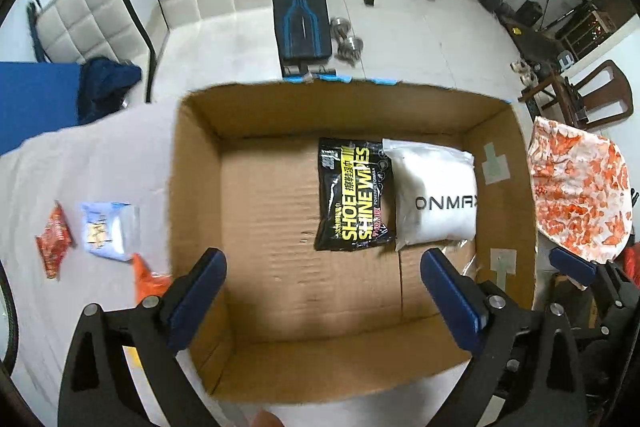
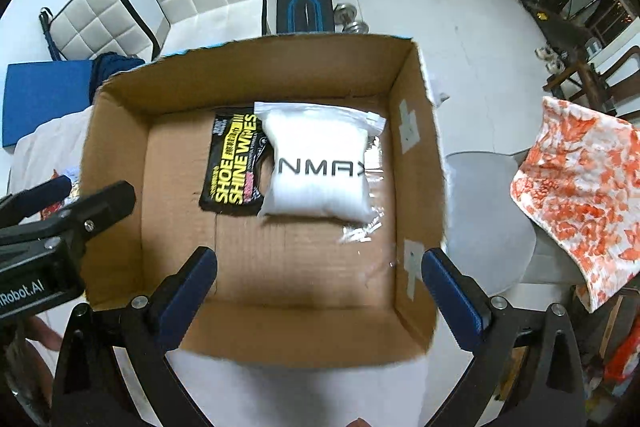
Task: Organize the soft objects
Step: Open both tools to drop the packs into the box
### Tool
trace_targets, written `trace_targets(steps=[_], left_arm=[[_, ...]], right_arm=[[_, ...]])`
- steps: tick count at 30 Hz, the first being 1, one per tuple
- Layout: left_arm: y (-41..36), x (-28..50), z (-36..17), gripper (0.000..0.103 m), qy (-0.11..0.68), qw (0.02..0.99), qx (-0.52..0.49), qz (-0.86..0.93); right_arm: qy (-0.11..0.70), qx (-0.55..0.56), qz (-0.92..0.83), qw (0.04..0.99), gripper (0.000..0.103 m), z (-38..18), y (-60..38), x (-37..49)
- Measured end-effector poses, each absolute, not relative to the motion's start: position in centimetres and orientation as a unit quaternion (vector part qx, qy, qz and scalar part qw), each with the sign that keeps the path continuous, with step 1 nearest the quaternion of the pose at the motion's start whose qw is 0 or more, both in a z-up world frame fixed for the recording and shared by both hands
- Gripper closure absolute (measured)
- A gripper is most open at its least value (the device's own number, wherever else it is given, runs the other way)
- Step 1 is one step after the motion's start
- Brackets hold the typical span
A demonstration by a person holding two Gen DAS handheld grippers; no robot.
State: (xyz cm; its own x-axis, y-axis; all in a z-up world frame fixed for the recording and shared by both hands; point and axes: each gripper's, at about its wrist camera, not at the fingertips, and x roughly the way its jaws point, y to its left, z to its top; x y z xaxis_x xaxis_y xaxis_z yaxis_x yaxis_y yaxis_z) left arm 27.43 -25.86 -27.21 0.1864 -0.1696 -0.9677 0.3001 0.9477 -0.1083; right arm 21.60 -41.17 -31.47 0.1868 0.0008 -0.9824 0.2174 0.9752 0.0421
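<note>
two packs already sit in the cardboard box point(image 1: 192, 187) — wipes pack point(image 1: 352, 195) left, white pouch point(image 1: 436, 199) right — small packets point(image 1: 108, 231) wait outside left, both left gripper point(image 1: 322, 291) and right gripper point(image 2: 318, 287) gaping, empty.

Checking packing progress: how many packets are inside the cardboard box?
2: the black shoe wipes pack and white ONMAX pack, side by side near the cardboard box's far right.
</note>
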Motion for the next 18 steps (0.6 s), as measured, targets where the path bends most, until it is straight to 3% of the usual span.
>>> trace_targets(steps=[18], left_arm=[[-22.7, 17.8, -16.2, 0.003, 0.533, 0.827, 0.049, -0.174]], right_arm=[[0.548, 0.095, -0.085, 0.826, 0.0, -18.7, -38.9, 10.6]])
